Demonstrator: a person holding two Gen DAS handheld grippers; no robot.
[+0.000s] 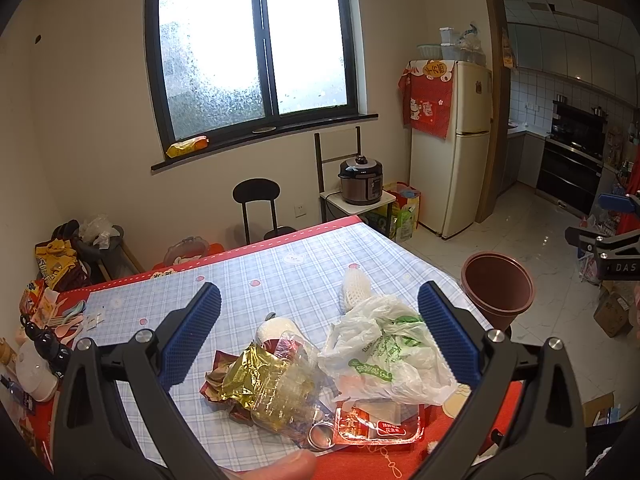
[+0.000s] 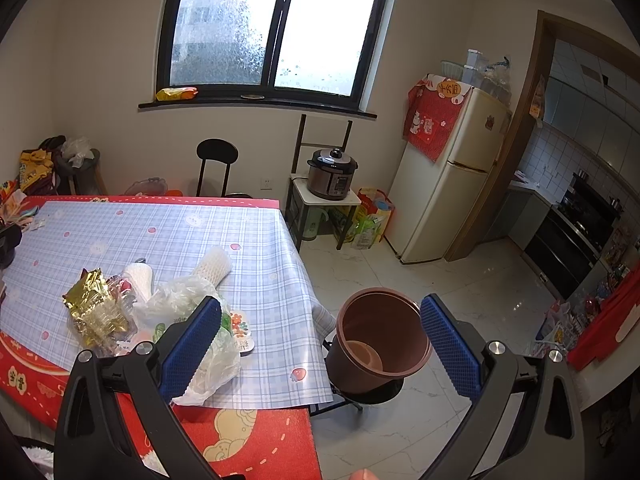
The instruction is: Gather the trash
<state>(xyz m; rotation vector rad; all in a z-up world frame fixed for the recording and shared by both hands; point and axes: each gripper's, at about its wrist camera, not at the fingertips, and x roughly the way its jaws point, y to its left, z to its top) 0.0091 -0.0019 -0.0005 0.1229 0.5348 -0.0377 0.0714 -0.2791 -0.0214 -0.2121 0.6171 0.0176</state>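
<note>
Left gripper point(image 1: 319, 334) fingers point(image 1: 191, 338) spread wide, empty, above the trash: a crumpled white bag point(image 1: 390, 354) with green print, a gold foil wrapper point(image 1: 256, 380), clear plastic, a white foam net point(image 1: 354, 290), heaped at the tabletop point(image 1: 280, 264) edge. Right gripper point(image 2: 320, 338) fingers point(image 2: 450, 344) apart over a brown bin point(image 2: 380, 340) beside the tabletop.

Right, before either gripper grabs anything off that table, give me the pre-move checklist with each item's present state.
1. Left gripper open and empty: ok.
2. Right gripper open and empty: ok.
3. Trash within the left jaws' line: ok; gold foil wrapper and white plastic bag lie just ahead.
4. Brown bin upright, mouth unobstructed: ok; it stands off the table's corner.
5. Bin has room: ok; only its bare bottom shows.
6. Small metal lid free of the wrappers: cannot tell.
</note>
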